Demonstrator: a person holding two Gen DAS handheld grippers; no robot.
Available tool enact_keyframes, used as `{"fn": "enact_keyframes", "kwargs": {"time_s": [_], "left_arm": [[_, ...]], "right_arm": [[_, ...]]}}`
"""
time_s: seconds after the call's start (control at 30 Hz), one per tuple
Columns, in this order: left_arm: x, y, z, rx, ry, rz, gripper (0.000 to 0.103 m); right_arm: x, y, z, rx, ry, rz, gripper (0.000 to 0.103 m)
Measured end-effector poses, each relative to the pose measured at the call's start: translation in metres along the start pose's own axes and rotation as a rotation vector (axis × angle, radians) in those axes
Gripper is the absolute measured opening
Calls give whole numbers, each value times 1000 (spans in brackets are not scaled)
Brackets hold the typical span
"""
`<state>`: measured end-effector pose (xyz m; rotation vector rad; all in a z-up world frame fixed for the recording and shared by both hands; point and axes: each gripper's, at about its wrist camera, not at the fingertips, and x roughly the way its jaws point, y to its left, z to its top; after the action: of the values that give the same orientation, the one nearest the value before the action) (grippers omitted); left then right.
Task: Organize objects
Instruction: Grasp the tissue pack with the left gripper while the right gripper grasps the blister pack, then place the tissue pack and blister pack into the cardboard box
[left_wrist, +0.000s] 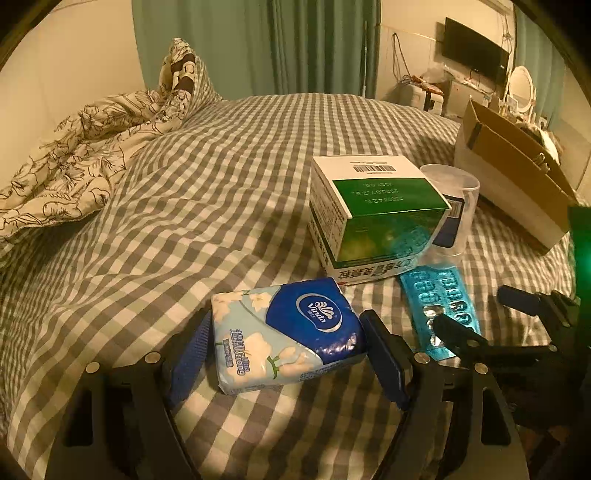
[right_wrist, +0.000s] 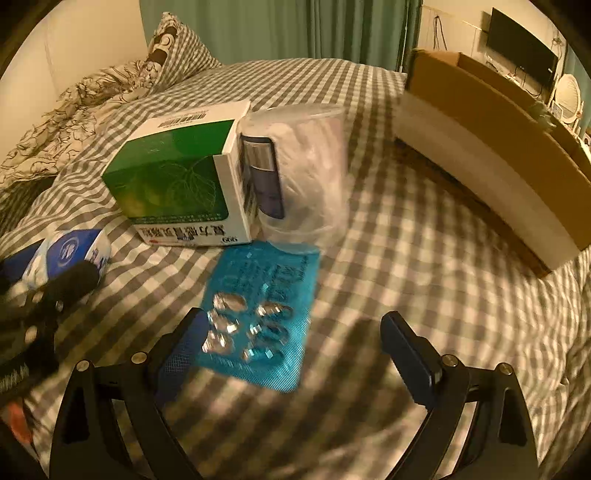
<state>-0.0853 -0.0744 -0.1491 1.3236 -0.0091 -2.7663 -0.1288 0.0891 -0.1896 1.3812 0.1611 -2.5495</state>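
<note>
A blue and white Vinda tissue pack (left_wrist: 286, 334) lies on the checked bed between the fingers of my left gripper (left_wrist: 286, 350), whose jaws are wide and do not clearly press it. A green and white medicine box (left_wrist: 373, 214) stands behind it, with a clear plastic cup (left_wrist: 452, 210) beside it. A blue pill blister sheet (right_wrist: 258, 314) lies flat in front of the box. My right gripper (right_wrist: 291, 347) is open above the sheet, its left finger (right_wrist: 184, 343) over the sheet's edge. The tissue pack (right_wrist: 70, 254) also shows at the left of the right wrist view.
An open cardboard box (right_wrist: 491, 147) stands on the bed at the right. A floral duvet (left_wrist: 74, 158) is bunched at the far left. The checked bed sheet (left_wrist: 221, 166) is wrinkled. A TV (left_wrist: 476, 50) and a round mirror stand beyond the bed.
</note>
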Motion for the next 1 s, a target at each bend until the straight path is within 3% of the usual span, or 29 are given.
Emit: {"fn": "enact_keyframes", "kwargs": {"time_s": [0.27, 0.33, 0.4, 0.47, 0.67, 0.87, 1.0], "left_arm": [[0, 10, 4, -37, -12, -12, 81], [0, 8, 4, -28, -13, -7, 81], [0, 6, 3, -26, -12, -5, 81], [0, 5, 3, -24, -12, -10, 81], [-8, -3, 2, -6, -17, -24, 81], [-28, -34, 7, 80, -23, -39, 81], [-53, -49, 17, 92, -51, -95, 81]], "right_arm": [[27, 23, 1, -57, 27, 1, 95], [27, 22, -1, -57, 21, 2, 89], [23, 20, -3, -60, 12, 2, 72], [18, 19, -5, -69, 7, 2, 71], [-23, 8, -16, -82, -51, 13, 71], [-76, -17, -29, -104, -113, -8, 71], [-112, -37, -29, -80, -167, -11, 71]]}}
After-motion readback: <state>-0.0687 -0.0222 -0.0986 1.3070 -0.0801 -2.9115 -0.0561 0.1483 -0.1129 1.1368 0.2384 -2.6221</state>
